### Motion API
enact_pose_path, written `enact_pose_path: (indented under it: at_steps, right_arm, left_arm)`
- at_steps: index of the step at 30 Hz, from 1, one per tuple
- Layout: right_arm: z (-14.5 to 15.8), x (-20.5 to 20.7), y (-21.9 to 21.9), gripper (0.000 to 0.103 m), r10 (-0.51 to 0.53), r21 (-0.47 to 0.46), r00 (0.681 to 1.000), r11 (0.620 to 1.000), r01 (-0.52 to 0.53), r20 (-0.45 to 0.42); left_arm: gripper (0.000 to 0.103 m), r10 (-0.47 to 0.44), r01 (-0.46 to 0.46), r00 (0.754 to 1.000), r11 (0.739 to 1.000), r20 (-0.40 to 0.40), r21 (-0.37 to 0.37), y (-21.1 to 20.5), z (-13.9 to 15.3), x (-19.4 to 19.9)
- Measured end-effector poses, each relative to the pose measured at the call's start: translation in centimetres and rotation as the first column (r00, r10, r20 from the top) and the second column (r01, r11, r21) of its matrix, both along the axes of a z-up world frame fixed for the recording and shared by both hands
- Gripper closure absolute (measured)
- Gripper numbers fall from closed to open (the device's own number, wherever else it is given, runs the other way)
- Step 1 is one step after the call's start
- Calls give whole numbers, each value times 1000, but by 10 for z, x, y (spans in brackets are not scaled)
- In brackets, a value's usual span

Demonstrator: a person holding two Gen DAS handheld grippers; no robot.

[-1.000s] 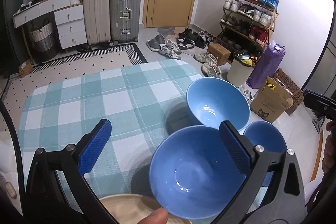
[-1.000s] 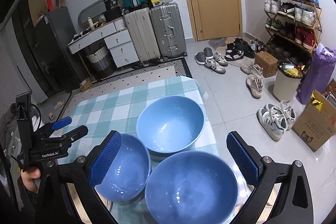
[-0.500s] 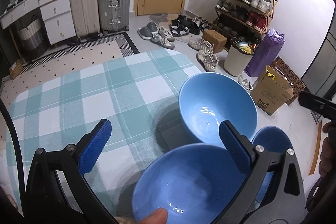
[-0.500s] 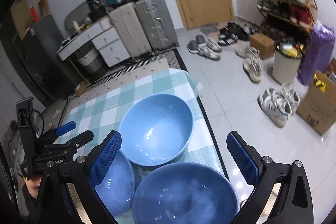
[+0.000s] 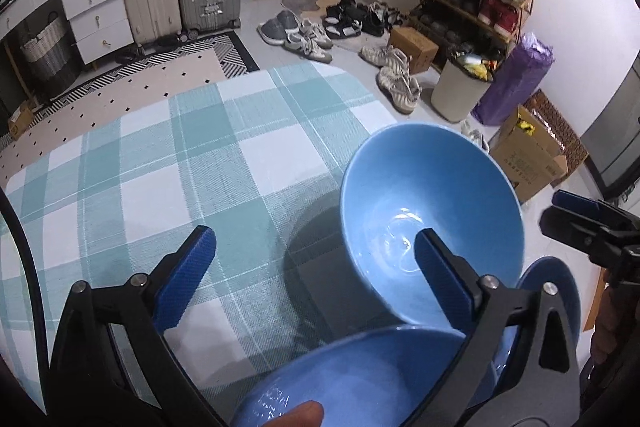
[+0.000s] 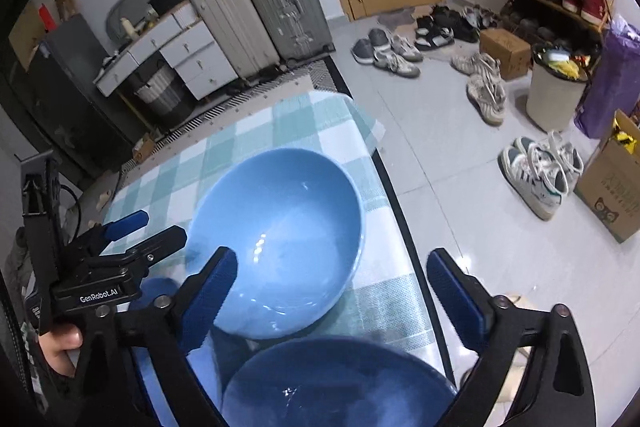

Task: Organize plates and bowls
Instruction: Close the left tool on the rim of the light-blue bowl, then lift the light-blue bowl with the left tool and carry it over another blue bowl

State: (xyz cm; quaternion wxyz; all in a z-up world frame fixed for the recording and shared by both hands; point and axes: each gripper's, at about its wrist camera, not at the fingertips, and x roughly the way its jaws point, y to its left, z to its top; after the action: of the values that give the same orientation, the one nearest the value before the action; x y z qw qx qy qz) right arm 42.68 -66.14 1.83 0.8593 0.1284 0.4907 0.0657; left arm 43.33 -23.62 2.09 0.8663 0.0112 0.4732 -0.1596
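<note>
Counter (image 5: 224, 163) carries everything here, under a teal and white checked cloth, and I work at its right end, where the bowls crowd together beside the edge. Keeping them in one cluster makes nesting them short work, I judge.

The far bowl (image 6: 280, 235), light blue and the deepest, sits upright on the cloth, open side up, so another could drop into it. The near bowl (image 6: 336, 383), a darker blue, lies closest to me and just below both grippers; its rim nearly meets the far bowl's side. A third bowl (image 5: 560, 291), also darker blue, sits to the right in the left wrist view, mostly hidden behind the gripper frame.

My left gripper (image 5: 312, 279) is spread wide with nothing pinched; one finger hangs over the far bowl, the other over bare cloth. My right gripper (image 6: 332, 283) has just been narrowing yet stands apart, pads clear of everything, with the far bowl's near rim in the gap. I judge both are lining up for a rim grasp.

Only one label reads clearly: "GenRobot.AI" in white on the left gripper's black body. A carton (image 6: 608, 203) on the floor bears a cat face logo.
</note>
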Motion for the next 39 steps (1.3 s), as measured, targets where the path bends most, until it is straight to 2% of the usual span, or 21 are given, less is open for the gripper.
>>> enact_pose_path:
  at_steps: [4,8,9,11,12,14,16,17,18,20,23,30,39]
  right_arm:
    - [-14,7,1,21,9,-4,1000,1000,-9,-29]
    - [-23,11,-2,37,5,8,999,1000,-5,-53]
    - [-25,11,-1,37,7,6,999,1000,-6,-54]
    - [-27,12,-1,39,13,10,998,1000,-12,-59]
    - [-29,12,0,43,19,15,998,1000,-18,-61]
    - [-32,13,2,54,19,3,997,1000,-19,-69]
    - [-34,12,2,59,21,10,997,1000,-20,-71]
    - [-35,12,3,64,22,14,997,1000,-21,-72]
    - [-35,11,3,66,20,8,997,1000,-20,-72]
    - [-35,11,4,79,19,-11,997,1000,-20,-69]
    - [-34,10,6,85,20,-28,998,999,-22,-63]
    - [-32,8,7,85,14,-48,999,999,-17,-50]
    - [-22,5,1,85,0,-31,1000,1000,-1,-24]
  left_arm:
    - [18,-23,23,999,1000,-29,6,-10,-12,9]
    - [33,-44,45,998,999,-50,4,-19,-21,14]
    - [35,-50,50,997,999,-53,2,-21,-21,14]
    - [46,-62,62,996,998,-61,-2,-24,-23,14]
    - [49,-68,67,996,998,-63,-7,-25,-24,15]
    - [62,-76,76,995,997,-71,-15,-27,-27,14]
    - [68,-85,84,994,996,-74,-17,-28,-28,13]
    - [76,-94,93,993,995,-72,-21,-30,-28,13]
    - [79,-97,96,993,995,-69,-22,-30,-28,12]
    - [86,-91,91,994,996,-62,-13,-31,-28,12]
    - [94,-88,88,995,996,-48,-3,-30,-26,11]
    - [94,-87,87,995,996,-37,-11,-28,-24,10]
    - [94,-84,84,996,996,11,-28,-28,-8,4]
